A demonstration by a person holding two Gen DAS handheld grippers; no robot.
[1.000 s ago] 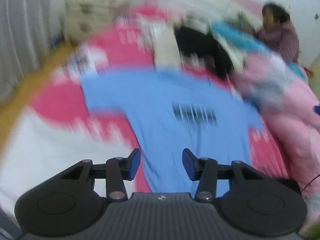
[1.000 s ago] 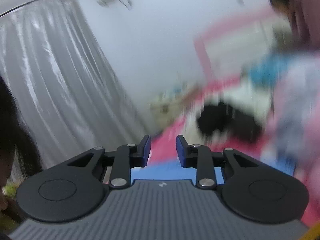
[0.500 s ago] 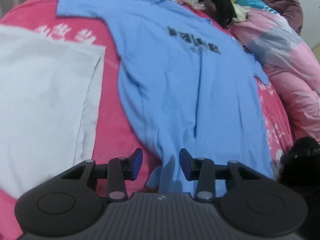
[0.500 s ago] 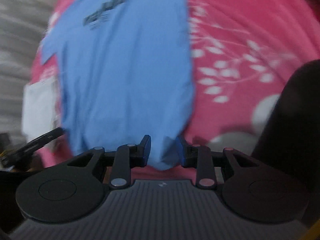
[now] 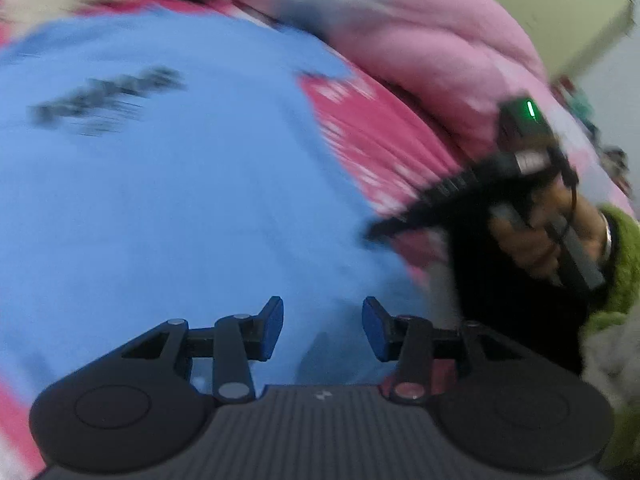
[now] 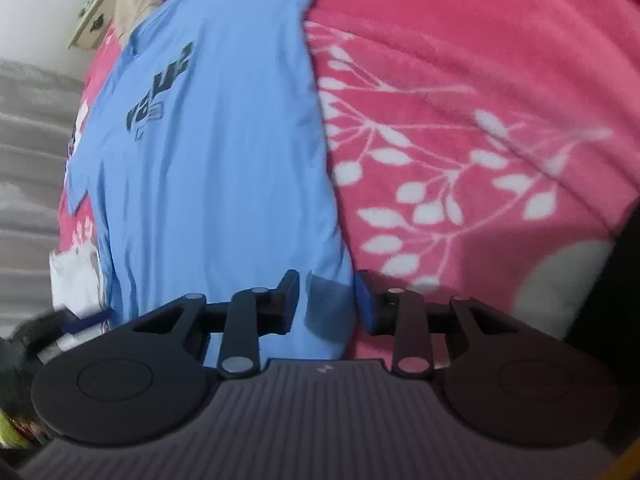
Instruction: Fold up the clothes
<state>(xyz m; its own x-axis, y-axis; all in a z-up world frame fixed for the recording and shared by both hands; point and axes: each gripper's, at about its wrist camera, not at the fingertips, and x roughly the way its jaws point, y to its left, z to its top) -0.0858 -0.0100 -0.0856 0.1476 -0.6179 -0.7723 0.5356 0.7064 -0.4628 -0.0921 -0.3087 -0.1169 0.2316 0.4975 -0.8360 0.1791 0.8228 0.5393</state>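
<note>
the blue t-shirt (image 6: 224, 168) lies flat on the pink blanket (image 6: 480, 100), its hem at the near side. my right gripper (image 6: 327, 304) is at the near right corner of the hem; its jaws are closing with the cloth between them, not yet pressing on it. my left gripper (image 5: 322, 328) has its fingers apart above the hem, which i cannot tell if they touch. only the blurred left view shows my right hand (image 5: 536, 236) on the handle and the pale pink quilt (image 5: 420, 36). only the right view shows the dark print (image 6: 160, 92) sharply and the grey curtain (image 6: 28, 160) at left.
</note>
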